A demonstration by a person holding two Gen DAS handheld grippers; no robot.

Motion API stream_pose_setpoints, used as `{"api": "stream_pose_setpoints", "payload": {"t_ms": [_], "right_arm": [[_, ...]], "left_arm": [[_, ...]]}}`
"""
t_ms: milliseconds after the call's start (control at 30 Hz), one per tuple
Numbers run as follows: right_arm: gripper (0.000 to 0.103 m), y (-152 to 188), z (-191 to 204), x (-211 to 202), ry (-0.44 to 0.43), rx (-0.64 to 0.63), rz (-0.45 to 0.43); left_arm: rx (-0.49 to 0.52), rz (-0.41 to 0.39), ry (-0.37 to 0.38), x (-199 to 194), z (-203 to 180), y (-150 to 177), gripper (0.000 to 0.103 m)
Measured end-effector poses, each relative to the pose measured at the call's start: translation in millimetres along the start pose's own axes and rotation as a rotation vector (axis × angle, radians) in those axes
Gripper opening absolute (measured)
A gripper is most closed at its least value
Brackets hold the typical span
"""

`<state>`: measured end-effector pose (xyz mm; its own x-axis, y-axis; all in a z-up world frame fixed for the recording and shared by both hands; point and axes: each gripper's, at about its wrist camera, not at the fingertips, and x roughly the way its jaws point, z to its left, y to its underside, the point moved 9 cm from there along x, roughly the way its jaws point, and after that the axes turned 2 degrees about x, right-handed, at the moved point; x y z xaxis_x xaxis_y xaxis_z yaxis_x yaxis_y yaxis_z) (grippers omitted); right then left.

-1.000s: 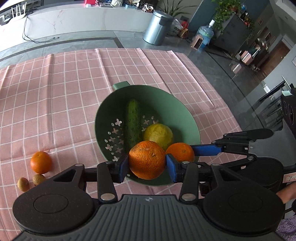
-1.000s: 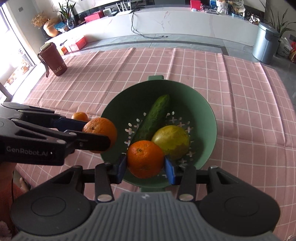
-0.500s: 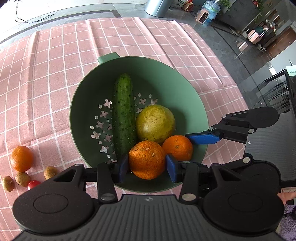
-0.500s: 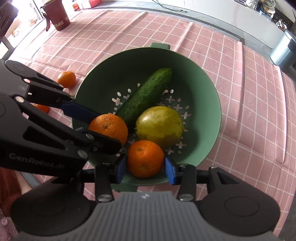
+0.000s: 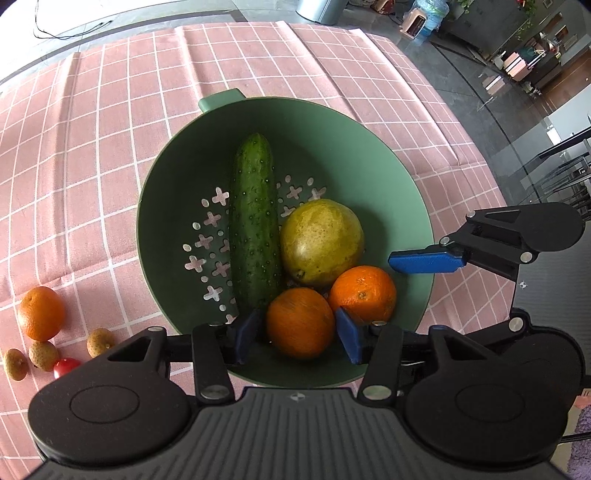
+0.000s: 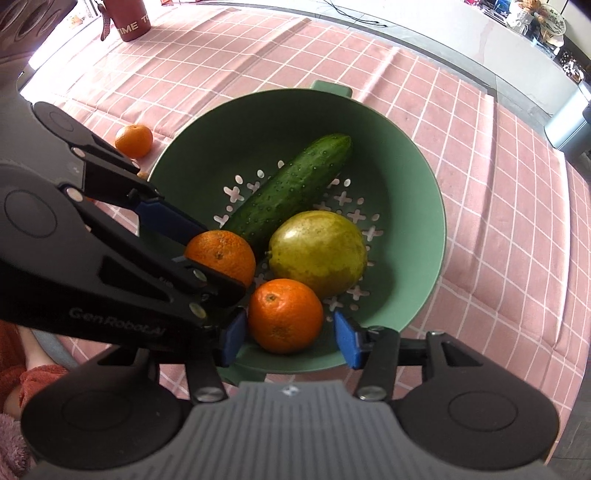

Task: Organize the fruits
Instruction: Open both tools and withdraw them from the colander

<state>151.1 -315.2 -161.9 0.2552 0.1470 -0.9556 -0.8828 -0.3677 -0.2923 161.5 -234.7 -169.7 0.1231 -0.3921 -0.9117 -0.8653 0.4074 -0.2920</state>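
A green colander on the pink checked cloth holds a cucumber, a yellow-green fruit and two oranges. In the left wrist view, one orange rests between the pads of my left gripper. Its jaws are opening, with a gap beside the fruit. The second orange lies at the colander's near wall between the pads of my right gripper. Those jaws are opening too and are clear of the fruit. The right gripper's blue finger shows beside that orange.
To the colander's left, a loose orange, several small brown fruits and a cherry tomato lie on the cloth. A dark red cup stands at the far corner. The glass table edge runs along the right.
Both grippers came down into the colander, each gripping an orange. Their jaws have since spread, and the two oranges now rest on the colander's floor.
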Motion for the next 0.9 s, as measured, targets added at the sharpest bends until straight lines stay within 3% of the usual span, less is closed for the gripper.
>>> {"api": "stream_pose_setpoints", "payload": {"t_ms": [100, 167, 367, 567, 800, 900], "right_arm": [[0.057, 0, 0, -6, 0.01, 0.006, -0.014], [0.07, -1, 1, -13, 0.026, 0.0, -0.032], [0.077, -4, 10, -45, 0.079, 0.032, -0.149], [0.077, -9, 39, -66, 0.024, 0.138, -0.308], [0.075, -18, 87, -74, -0.024, 0.228, -0.481], [0.063, -21, 108, -69, -0.043, 0.256, -0.527]], "left_arm": [[0.001, -0.021, 0.016, -7, 0, -1, 0.064], [0.008, -0.052, 0.018, -16, -2, -2, 0.064], [0.067, -0.207, -0.031, -63, -4, 6, 0.064], [0.088, -0.331, -0.093, -110, 17, 29, 0.064], [-0.041, -0.396, -0.148, -141, 79, 62, 0.064], [-0.122, -0.427, -0.166, -145, 111, 78, 0.063]]}}
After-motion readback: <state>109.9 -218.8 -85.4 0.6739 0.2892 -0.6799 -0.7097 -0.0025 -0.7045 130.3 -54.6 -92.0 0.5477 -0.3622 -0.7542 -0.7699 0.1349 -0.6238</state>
